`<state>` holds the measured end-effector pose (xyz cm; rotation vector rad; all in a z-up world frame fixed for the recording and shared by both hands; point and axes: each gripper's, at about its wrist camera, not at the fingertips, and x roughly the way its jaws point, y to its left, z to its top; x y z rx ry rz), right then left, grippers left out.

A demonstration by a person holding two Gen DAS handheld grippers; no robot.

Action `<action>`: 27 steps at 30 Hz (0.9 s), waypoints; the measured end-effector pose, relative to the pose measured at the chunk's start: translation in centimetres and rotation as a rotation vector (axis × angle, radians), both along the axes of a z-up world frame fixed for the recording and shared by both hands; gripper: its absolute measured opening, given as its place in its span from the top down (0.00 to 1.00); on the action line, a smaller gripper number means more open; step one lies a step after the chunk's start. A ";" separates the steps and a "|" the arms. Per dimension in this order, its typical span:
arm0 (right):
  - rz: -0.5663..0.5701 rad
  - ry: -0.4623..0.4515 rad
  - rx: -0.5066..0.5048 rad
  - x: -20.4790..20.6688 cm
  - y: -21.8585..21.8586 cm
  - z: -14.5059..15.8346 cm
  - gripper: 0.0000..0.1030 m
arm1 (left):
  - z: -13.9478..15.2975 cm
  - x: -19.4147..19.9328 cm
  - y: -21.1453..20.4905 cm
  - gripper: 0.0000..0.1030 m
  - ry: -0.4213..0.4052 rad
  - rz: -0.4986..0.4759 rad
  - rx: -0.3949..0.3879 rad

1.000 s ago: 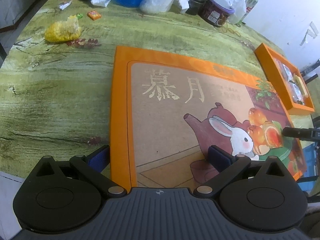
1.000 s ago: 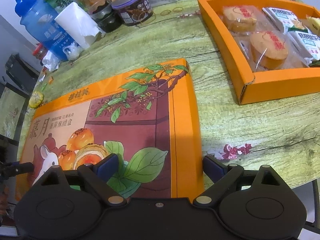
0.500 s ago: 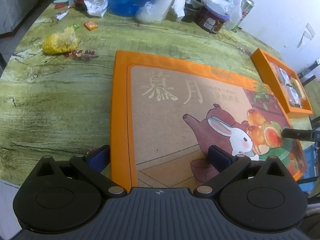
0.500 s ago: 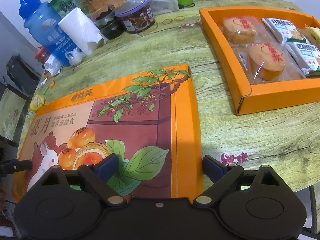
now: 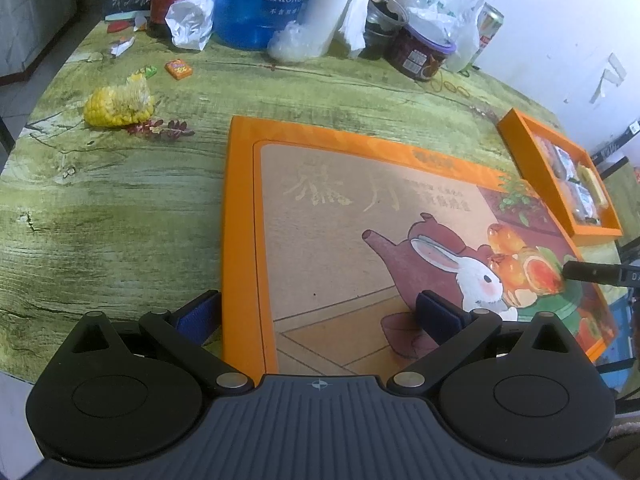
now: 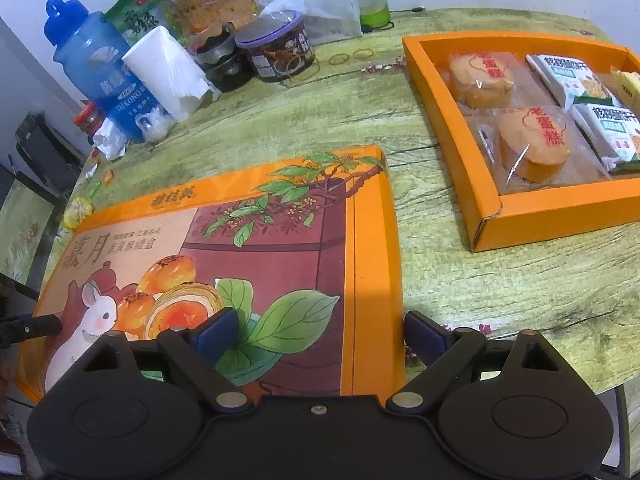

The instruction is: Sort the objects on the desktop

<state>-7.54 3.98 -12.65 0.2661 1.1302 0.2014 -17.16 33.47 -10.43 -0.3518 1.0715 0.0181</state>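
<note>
**Both grippers spread over the ends of the box lid**

The left gripper (image 5: 318, 314) tilted steeply downward at the bottom of its frame, jaws wide apart. Its left finger (image 5: 198, 316) sat just outside the orange edge of the box lid (image 5: 340, 240), over the table (image 5: 100, 208); its right finger (image 5: 436, 314) hung above the printed teapot. Whether either pad touched the lid could not be told. The lid's left end ran between the two fingers.

The right gripper (image 6: 318, 334) leaned down in the same way in its own view, also spread wide, and its jaws had just been closing slightly with the lid's right border between them. Its left finger (image 6: 218, 330) stood over the leaf picture on the box lid (image 6: 248, 264), and its right finger (image 6: 424, 334) stood just beside the lid's orange right edge, above the table (image 6: 500, 280). Contact there was unclear too.

The lid lay flat in the middle of both frames. An open orange tray (image 6: 452, 120) holding wrapped cakes and snack packets sat well apart at the upper right. Along the top of the left view stood a blue bottle (image 5: 260, 0), a paper roll (image 5: 332, 8) and a dark tub (image 5: 420, 54). A piece of corn (image 5: 118, 102) lay at upper left.
</note>
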 end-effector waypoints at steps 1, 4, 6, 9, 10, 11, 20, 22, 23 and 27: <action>0.001 -0.001 0.000 0.0 0.0 0.0 0.14 | 0.0 0.0 0.0 0.01 -0.001 -0.002 0.000; 0.002 -0.002 -0.006 0.0 0.1 0.1 0.14 | 0.0 0.1 0.0 0.01 0.000 -0.003 0.002; 0.003 -0.003 -0.010 0.0 0.2 0.1 0.14 | -0.2 0.2 0.0 0.01 0.003 -0.005 0.003; 0.009 -0.003 -0.020 0.1 0.4 -0.2 0.14 | -0.7 0.3 -0.1 0.01 0.013 -0.013 0.005; 0.011 0.000 -0.023 0.1 0.4 -0.4 0.14 | -1.0 0.3 -0.2 0.01 0.020 -0.016 0.007; 0.013 0.003 -0.027 0.1 0.4 -0.6 0.14 | -1.3 0.4 -0.4 0.01 0.028 -0.021 0.010; 0.027 0.051 -0.055 0.1 0.4 -2.4 0.14 | -3.2 0.4 -1.2 0.01 0.081 -0.052 0.024; 0.029 0.058 -0.056 0.1 0.4 -2.6 0.14 | -3.4 0.3 -1.3 0.01 0.087 -0.055 0.024; 0.031 0.059 -0.057 0.1 0.4 -2.7 0.14 | -3.5 0.3 -1.3 0.01 0.090 -0.055 0.024; 0.037 0.072 -0.060 0.3 0.4 -3.1 0.14 | -4.0 0.2 -1.5 0.01 0.106 -0.057 0.023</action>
